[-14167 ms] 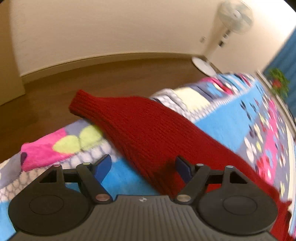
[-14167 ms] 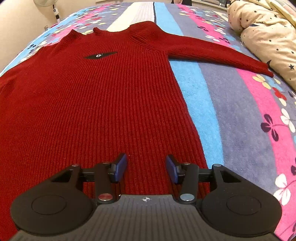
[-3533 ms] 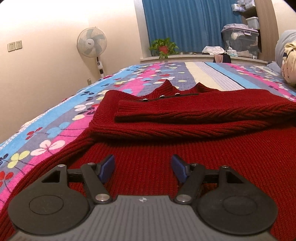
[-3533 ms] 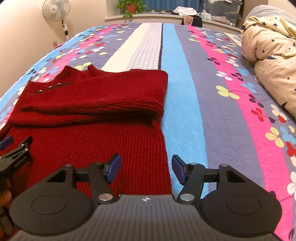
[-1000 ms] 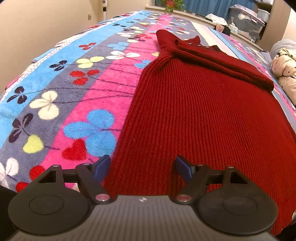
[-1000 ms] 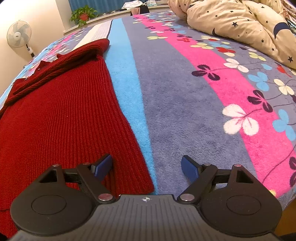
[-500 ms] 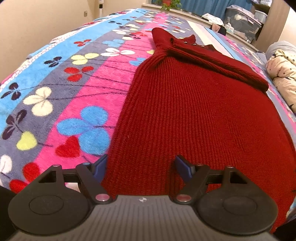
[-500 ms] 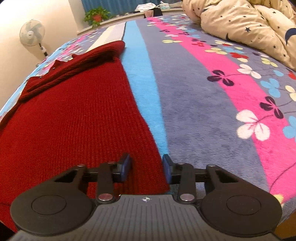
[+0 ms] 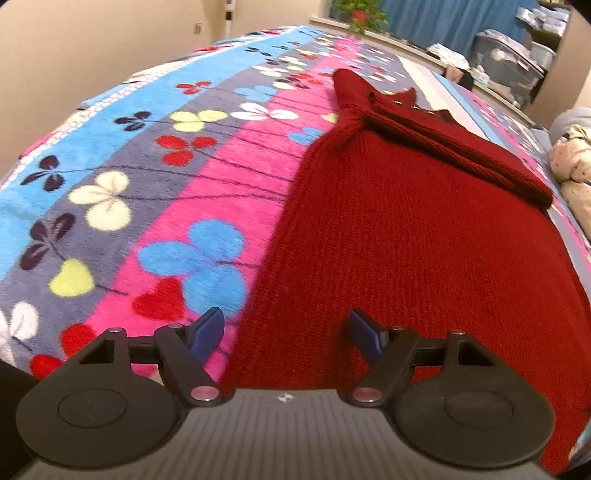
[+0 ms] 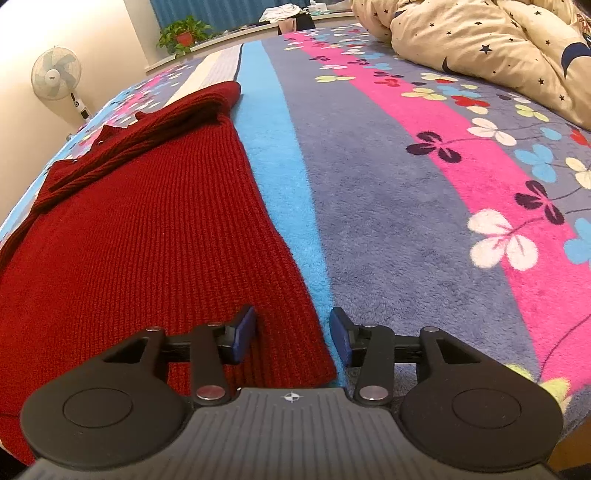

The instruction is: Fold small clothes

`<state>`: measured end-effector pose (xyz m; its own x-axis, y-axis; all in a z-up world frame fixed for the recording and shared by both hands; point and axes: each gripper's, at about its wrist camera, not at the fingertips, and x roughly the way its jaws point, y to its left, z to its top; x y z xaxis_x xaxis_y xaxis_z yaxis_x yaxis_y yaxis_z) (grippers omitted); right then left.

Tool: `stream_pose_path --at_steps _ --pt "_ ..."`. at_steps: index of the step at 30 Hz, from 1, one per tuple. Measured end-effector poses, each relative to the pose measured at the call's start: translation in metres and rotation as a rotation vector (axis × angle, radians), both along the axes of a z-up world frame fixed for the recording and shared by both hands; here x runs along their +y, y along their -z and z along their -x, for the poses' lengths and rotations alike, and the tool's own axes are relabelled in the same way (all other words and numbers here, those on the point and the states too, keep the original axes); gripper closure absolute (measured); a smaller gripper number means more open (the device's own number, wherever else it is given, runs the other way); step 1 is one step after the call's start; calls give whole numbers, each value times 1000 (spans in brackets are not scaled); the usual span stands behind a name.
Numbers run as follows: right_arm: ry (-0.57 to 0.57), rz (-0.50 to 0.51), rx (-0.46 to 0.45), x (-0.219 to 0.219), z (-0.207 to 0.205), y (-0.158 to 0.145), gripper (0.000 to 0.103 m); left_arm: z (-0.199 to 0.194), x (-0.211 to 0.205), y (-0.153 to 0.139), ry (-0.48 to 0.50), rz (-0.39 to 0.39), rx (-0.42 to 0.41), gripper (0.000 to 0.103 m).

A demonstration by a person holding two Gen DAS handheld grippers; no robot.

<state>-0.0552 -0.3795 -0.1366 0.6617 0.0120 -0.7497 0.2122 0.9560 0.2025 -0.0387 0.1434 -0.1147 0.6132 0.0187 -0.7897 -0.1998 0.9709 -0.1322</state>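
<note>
A dark red knit sweater [image 9: 406,240] lies flat on the flowered blanket [image 9: 147,192], its sleeves folded across the chest at the far end [image 9: 443,147]. My left gripper [image 9: 286,332] is open, and the sweater's near left edge runs between its blue pads. In the right wrist view the sweater [image 10: 129,240] fills the left half. My right gripper [image 10: 291,332] straddles the sweater's near right corner; its jaws are opening and the pads stand apart from the knit edge between them.
A cream star-print duvet [image 10: 480,44] is bunched at the far right of the bed. A standing fan [image 10: 55,77] and a potted plant [image 10: 183,35] stand by the far wall. Storage boxes [image 9: 509,62] sit beyond the bed. The bed's near edge lies just under both grippers.
The right gripper's jaws went from wide apart to narrow around the sweater's corner, then spread a little again. The left gripper has hardly moved.
</note>
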Motion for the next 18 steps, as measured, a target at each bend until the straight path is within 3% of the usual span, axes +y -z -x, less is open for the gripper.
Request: stream_pose_path --at_steps 6,8,9,10,11,16,17,18 --pt "-3 8 3 1 -1 0 56 0 -5 2 33 -32 11 26" --pt "-4 13 2 1 -1 0 57 1 -7 1 57 -19 -4 45" --pt "-4 16 -6 1 0 -2 63 3 -9 -1 72 -22 -26 77" --pt "-6 19 -19 2 0 -3 80 4 -11 -4 84 -38 -45 91" --pt "-2 30 -37 2 2 -6 90 6 -14 -7 97 -60 -65 91" --pt "45 0 -114 -7 9 -17 93 6 -7 -8 74 -3 -64 88" --pt "52 -7 -116 -8 9 -18 92 5 -3 -8 54 12 -54 84" --pt "58 -9 -108 -10 8 -17 92 4 2 -6 25 24 -36 68"
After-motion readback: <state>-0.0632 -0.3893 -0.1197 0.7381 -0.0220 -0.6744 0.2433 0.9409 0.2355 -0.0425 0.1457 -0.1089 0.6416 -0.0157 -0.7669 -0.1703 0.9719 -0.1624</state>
